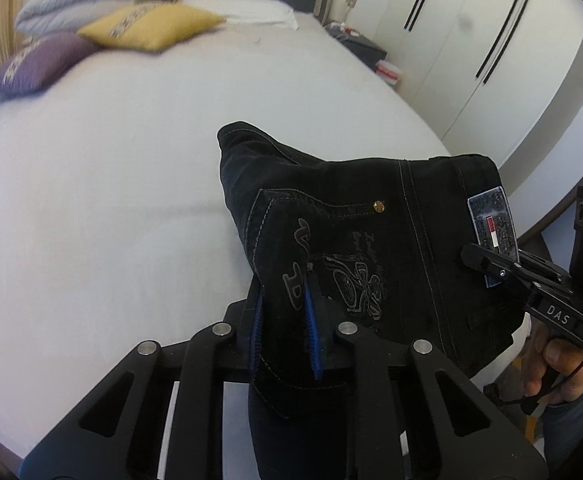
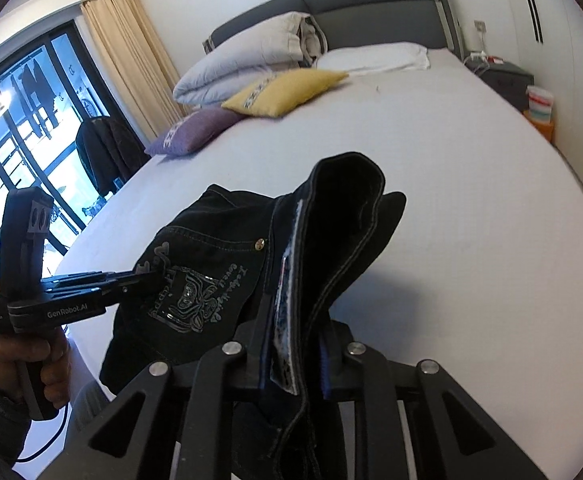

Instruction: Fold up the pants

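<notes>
Black jeans [image 1: 355, 216] with an embroidered back pocket and a waistband label hang in the air above the white bed [image 1: 111, 184]. My left gripper [image 1: 285, 320] is shut on the pocket side of the jeans, blue pads pressing the cloth. My right gripper [image 2: 297, 344] is shut on the jeans [image 2: 211, 248] at the waistband by the label. In the left wrist view the right gripper [image 1: 487, 264] shows at the right, clamped on the label edge. In the right wrist view the left gripper [image 2: 147, 280] shows at the left, gripping the pocket.
A yellow cushion [image 2: 287, 90], a purple cushion [image 2: 195, 130], a folded duvet [image 2: 243, 62] and a white pillow [image 2: 375, 56] lie at the head of the bed. A nightstand [image 2: 507, 78] stands at the far right. White wardrobe doors [image 1: 491, 40] line the right wall. A window [image 2: 15, 132] is at the left.
</notes>
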A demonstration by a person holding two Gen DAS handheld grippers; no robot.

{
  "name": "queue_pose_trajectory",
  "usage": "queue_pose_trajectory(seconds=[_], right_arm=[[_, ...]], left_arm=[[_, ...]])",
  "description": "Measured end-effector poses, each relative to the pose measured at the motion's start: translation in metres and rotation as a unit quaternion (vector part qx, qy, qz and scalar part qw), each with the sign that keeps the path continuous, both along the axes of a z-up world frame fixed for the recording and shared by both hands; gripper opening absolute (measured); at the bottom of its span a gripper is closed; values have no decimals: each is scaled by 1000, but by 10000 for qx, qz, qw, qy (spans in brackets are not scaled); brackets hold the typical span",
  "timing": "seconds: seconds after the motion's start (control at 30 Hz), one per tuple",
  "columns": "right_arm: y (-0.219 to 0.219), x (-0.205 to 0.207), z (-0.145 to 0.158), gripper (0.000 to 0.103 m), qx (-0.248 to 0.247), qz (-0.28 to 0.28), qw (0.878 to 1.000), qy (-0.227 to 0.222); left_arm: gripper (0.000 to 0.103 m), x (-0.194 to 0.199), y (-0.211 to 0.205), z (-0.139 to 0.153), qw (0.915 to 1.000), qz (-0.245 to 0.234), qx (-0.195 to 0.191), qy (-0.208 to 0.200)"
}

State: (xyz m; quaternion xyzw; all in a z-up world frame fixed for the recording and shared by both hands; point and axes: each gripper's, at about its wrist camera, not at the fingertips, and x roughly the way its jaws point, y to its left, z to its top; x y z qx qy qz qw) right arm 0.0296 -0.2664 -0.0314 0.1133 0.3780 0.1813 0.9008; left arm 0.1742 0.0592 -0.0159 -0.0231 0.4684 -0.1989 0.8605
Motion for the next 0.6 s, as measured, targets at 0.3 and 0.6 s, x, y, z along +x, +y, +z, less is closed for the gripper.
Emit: queue_pose_trajectory(seconds=[0.3, 0.6], right_arm=[[-24, 69, -11, 20, 146, -194, 9996, 126], [-44, 105, -75, 25, 268, -473, 9956, 762]], left_arm=[[17, 57, -28, -8, 9992, -99, 338, -203], [24, 109, -61, -81, 9976, 38, 693, 60]])
